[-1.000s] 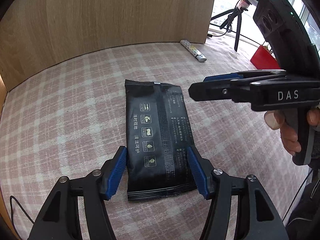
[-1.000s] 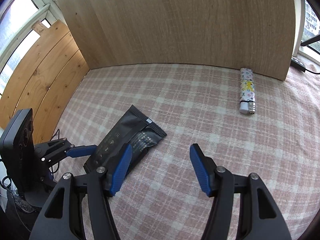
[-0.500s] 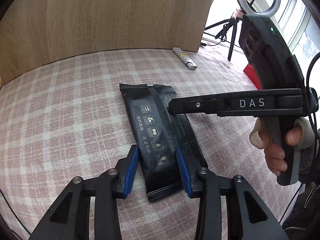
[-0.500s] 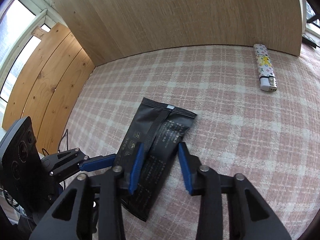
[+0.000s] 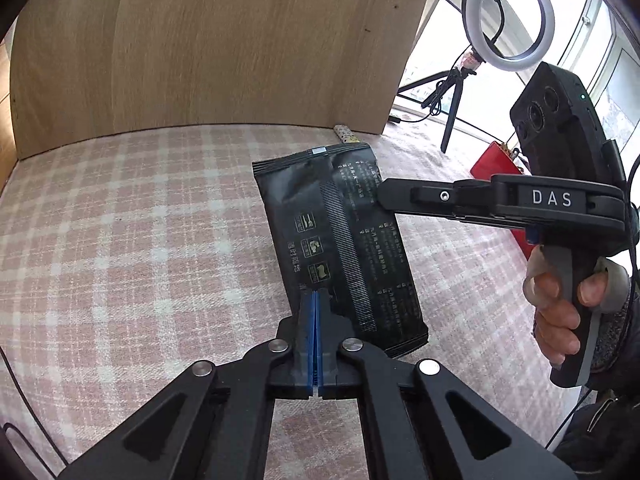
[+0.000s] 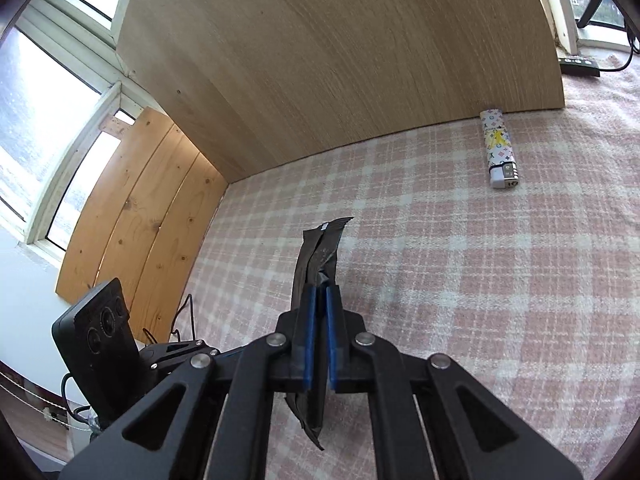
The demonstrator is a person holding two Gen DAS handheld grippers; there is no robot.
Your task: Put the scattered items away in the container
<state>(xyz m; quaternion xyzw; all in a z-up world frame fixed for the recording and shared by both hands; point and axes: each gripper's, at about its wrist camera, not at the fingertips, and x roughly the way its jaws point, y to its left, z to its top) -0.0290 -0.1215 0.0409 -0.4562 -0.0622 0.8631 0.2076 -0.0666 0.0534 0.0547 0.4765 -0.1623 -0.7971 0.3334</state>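
Note:
A black wipes packet (image 5: 340, 240) is held clear of the pink checked cloth (image 5: 120, 240). My right gripper (image 6: 319, 300) is shut on the black packet (image 6: 316, 256), which stands edge-on between its blue pads; in the left wrist view it comes in from the right (image 5: 384, 196) and clamps the packet's right edge. My left gripper (image 5: 315, 300) is shut, its blue pads pressed together in front of the packet's near end; no packet shows between them. A patterned white lighter (image 6: 498, 148) lies by the wooden board. No container is clearly seen.
A wooden board (image 5: 220, 48) stands along the back of the cloth. A ring light on a tripod (image 5: 506, 20) and a red object (image 5: 496, 164) are at the far right. Pine planks (image 6: 136, 208) lean at the left.
My right gripper closed on the packet and lifted it off the cloth, turning it on edge. My left gripper's jaws closed fully from around the packet's near end.

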